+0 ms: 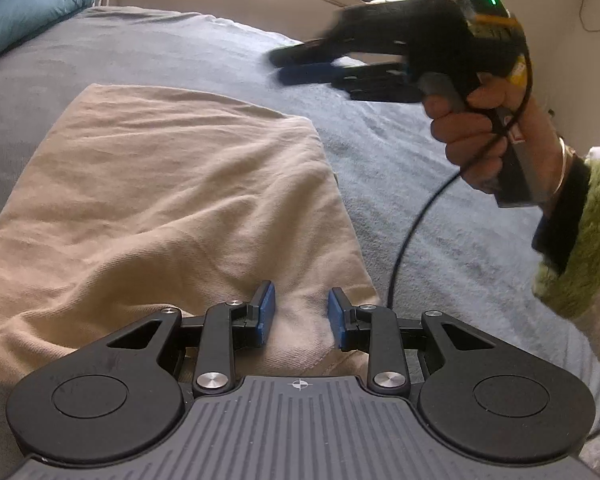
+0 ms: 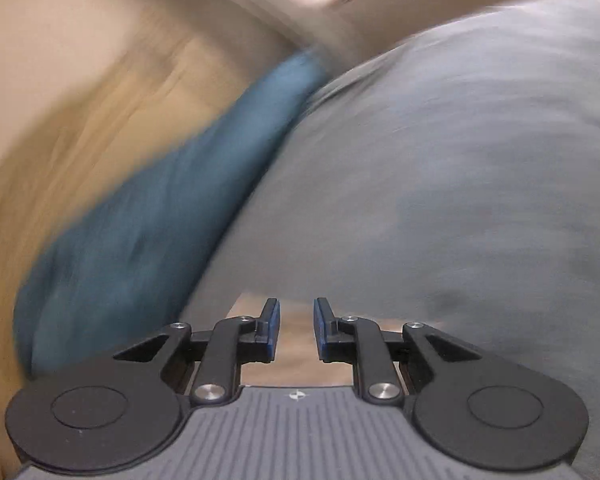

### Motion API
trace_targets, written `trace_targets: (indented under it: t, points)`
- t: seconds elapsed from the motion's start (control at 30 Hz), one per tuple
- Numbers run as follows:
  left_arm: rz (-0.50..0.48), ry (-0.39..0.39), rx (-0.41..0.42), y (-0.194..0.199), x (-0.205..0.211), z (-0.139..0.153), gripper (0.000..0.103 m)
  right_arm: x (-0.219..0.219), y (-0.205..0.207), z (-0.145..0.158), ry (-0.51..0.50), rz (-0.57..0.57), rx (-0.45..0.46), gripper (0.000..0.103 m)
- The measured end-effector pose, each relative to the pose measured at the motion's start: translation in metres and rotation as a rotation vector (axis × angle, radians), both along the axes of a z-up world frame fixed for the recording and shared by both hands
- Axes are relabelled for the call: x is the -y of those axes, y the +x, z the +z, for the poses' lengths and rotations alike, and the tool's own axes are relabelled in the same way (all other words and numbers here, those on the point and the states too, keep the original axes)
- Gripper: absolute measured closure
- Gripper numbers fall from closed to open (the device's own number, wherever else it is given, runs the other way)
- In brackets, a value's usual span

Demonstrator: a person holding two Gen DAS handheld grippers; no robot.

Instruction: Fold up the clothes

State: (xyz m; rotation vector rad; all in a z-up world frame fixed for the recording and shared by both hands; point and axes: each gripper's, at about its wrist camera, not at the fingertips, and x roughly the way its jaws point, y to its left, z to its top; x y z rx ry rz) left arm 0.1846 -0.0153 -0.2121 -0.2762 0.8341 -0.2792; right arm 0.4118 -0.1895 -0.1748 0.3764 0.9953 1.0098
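One beige garment of woven twill cloth (image 1: 172,208) lay on the grey-blue bed cover (image 1: 400,184), already in a compact shape with a rounded far edge and soft wrinkles across its top; whether it was half folded or finished, I could not tell from this moment. The left gripper (image 1: 302,314) stood low over the near edge of this garment, its blue pads (image 1: 266,314) apart with a ridge of cloth between them, not yet pinched as far as I could see. The right gripper (image 1: 312,66) hung in the air above the bed cover, well apart from the garment, held by a hand (image 1: 472,136) in a fluffy green sleeve (image 1: 580,248); its own view was blurred, but the fingers were parted with nothing between them. If another fold was wanted, I judged it good to close on the thick hem, not on a single layer, because twill is stiff enough to keep a crease but the layers can slip. A teal pillow (image 1: 28,4) lay at the far corner, smooth and puffy.
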Motion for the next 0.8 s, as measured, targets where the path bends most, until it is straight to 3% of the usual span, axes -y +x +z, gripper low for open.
trace_targets:
  t: [0.03,0.1,0.17,0.2,0.27,0.33,0.4,0.47,0.57,0.67,0.8]
  points:
    - [0.001,-0.005,-0.003,0.001,-0.001,0.0,0.074,-0.026,-0.002,0.0,-0.061,0.109,-0.001,0.084]
    - [0.005,-0.008,-0.003,0.0,-0.001,0.0,0.074,-0.067,-0.004,-0.014,-0.181,0.206,-0.003,0.084]
    - [0.01,-0.007,0.001,0.0,-0.002,-0.001,0.074,-0.1,0.007,-0.035,-0.269,0.202,-0.022,0.098]
    - [0.012,-0.008,0.005,-0.001,-0.002,-0.002,0.074,-0.106,0.019,-0.04,-0.253,0.16,-0.055,0.103]
    - [0.018,-0.022,0.002,-0.001,-0.003,-0.003,0.074,-0.112,0.037,-0.033,-0.232,0.066,-0.079,0.103]
    - [0.023,-0.033,-0.001,-0.001,-0.004,-0.003,0.074,-0.118,0.033,-0.017,-0.239,0.067,0.002,0.1]
    - [0.026,-0.038,-0.002,-0.001,-0.004,-0.004,0.074,-0.128,0.029,-0.022,-0.242,0.091,-0.007,0.084]
    - [0.032,-0.047,-0.002,0.0,-0.005,-0.004,0.074,-0.138,0.024,-0.028,-0.244,0.114,-0.017,0.08]
    - [0.04,-0.06,0.002,0.0,-0.006,-0.005,0.074,-0.148,0.019,-0.035,-0.234,0.125,-0.039,0.101]
    - [0.043,-0.073,0.008,-0.001,-0.007,-0.007,0.074,-0.115,0.02,-0.023,-0.139,-0.075,-0.006,0.096]
    - [0.049,-0.082,0.018,-0.001,-0.008,-0.008,0.074,-0.061,0.013,-0.023,-0.032,-0.082,-0.135,0.095]
